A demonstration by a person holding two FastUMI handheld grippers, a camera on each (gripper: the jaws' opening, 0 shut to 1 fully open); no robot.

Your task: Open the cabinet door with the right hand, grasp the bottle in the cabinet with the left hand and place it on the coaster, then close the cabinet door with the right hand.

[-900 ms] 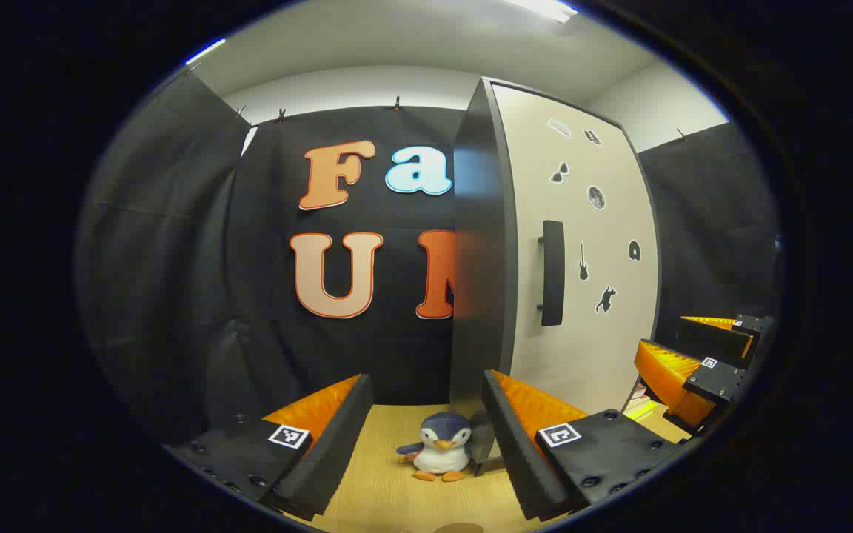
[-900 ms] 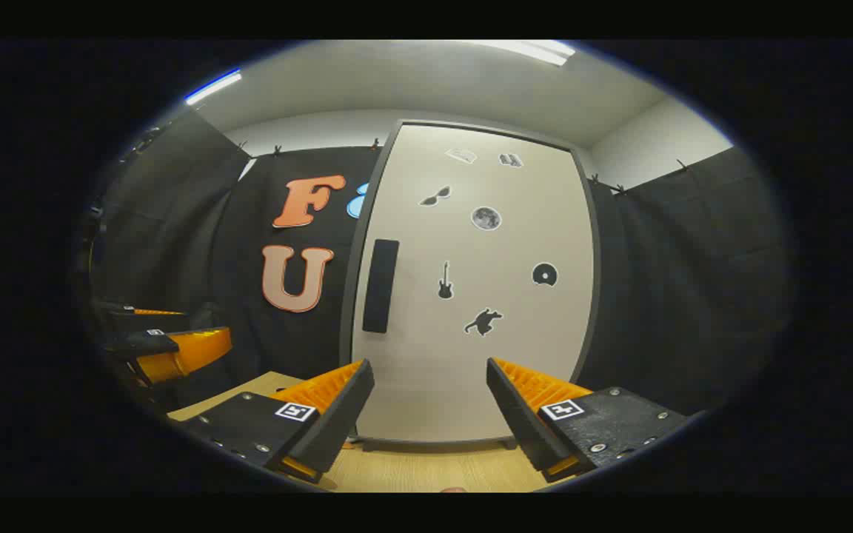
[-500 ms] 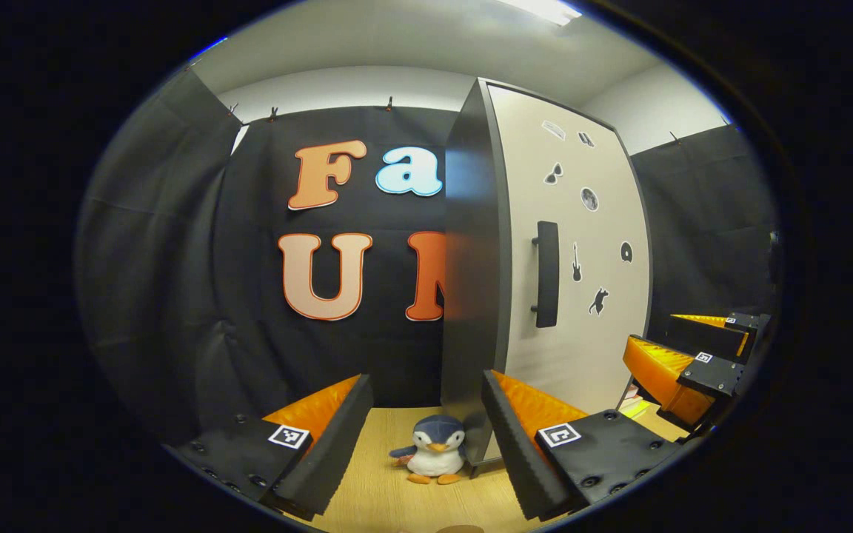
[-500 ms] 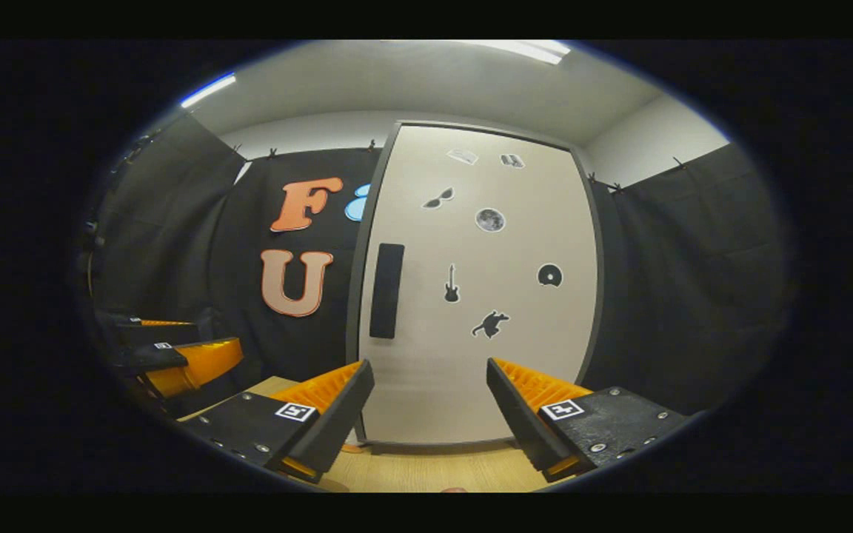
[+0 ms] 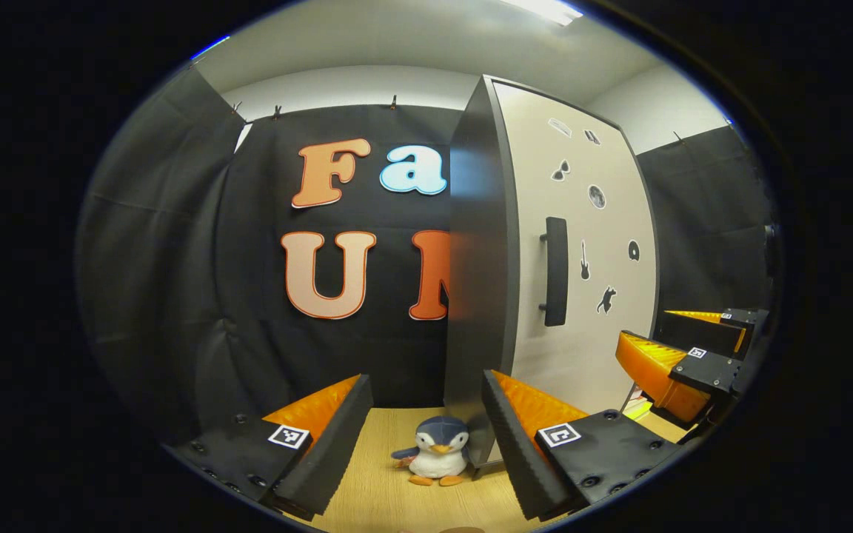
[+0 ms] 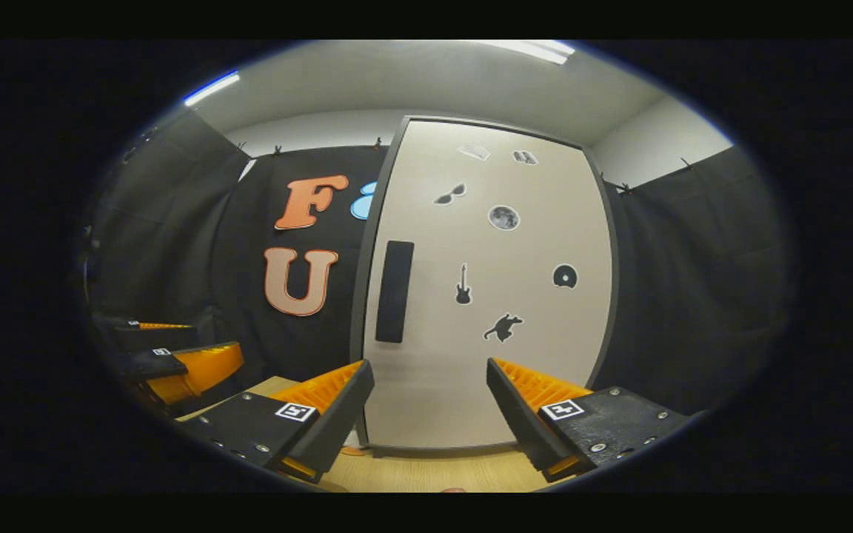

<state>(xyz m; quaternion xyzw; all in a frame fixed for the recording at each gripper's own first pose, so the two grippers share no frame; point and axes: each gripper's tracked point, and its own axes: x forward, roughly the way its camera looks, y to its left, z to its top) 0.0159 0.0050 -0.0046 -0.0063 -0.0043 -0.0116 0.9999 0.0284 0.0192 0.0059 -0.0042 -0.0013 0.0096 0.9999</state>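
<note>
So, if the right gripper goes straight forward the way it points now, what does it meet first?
Probably the cabinet door: the open right gripper faces its pale front, right of the black handle. Nothing stands between them, though the gap is hard to judge.

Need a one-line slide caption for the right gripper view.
Open right gripper faces the closed cabinet door, its black handle ahead-left.

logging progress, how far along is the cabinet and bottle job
Nothing looks done yet: the cabinet door is shut, its handle untouched. In hand: the right gripper faces the door, open and empty. The left gripper waits open above a toy penguin. Opening, moving the bottle and closing all remain.
</note>
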